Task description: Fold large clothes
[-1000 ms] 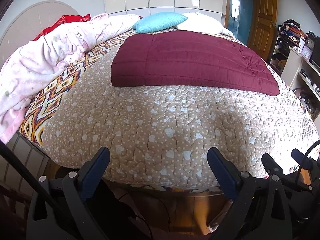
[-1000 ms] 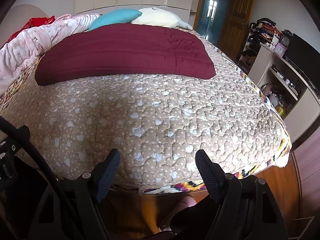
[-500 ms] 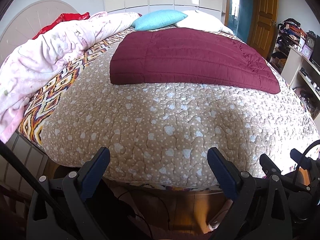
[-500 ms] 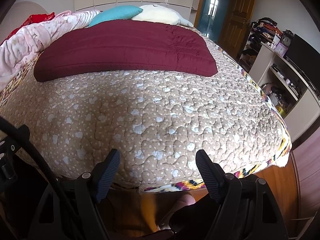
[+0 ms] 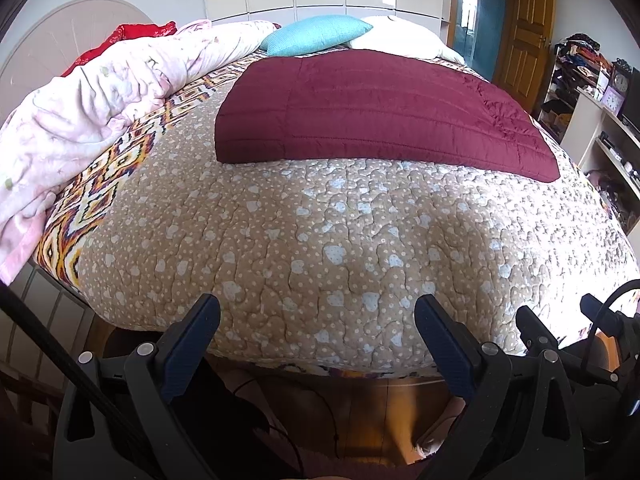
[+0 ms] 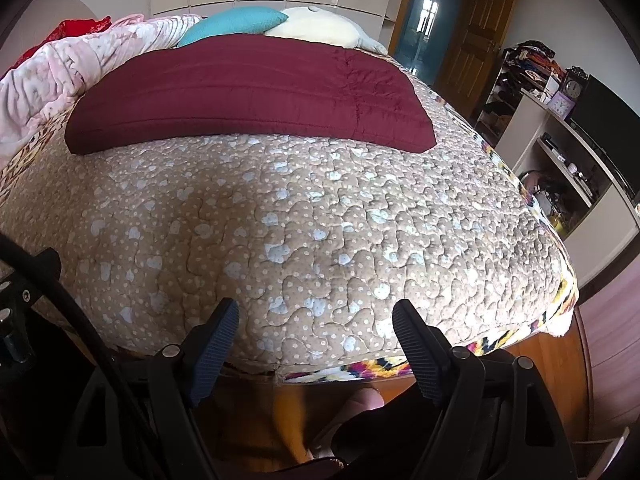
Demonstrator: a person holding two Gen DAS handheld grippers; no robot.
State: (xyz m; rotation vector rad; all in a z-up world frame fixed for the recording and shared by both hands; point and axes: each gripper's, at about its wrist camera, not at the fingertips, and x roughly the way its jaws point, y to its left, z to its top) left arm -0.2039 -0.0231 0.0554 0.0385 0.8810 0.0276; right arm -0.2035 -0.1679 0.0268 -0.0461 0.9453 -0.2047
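A dark red quilted garment lies folded flat across the far half of the bed. The bed wears a beige quilt dotted with pale hearts. My left gripper hangs open over the bed's near edge, nothing between its blue pads. My right gripper is open too, also at the near edge and empty. Both stay well short of the garment. In the left wrist view the right gripper's black frame shows at the lower right.
A crumpled pink blanket lies along the bed's left side, with red cloth behind. A teal pillow and a cream pillow sit at the head. Shelves with clutter and a wooden door stand right. Wooden floor below.
Both views have tilted slightly, so the garment sits a little lower in the frames. The grippers stay open and the garment has not moved.
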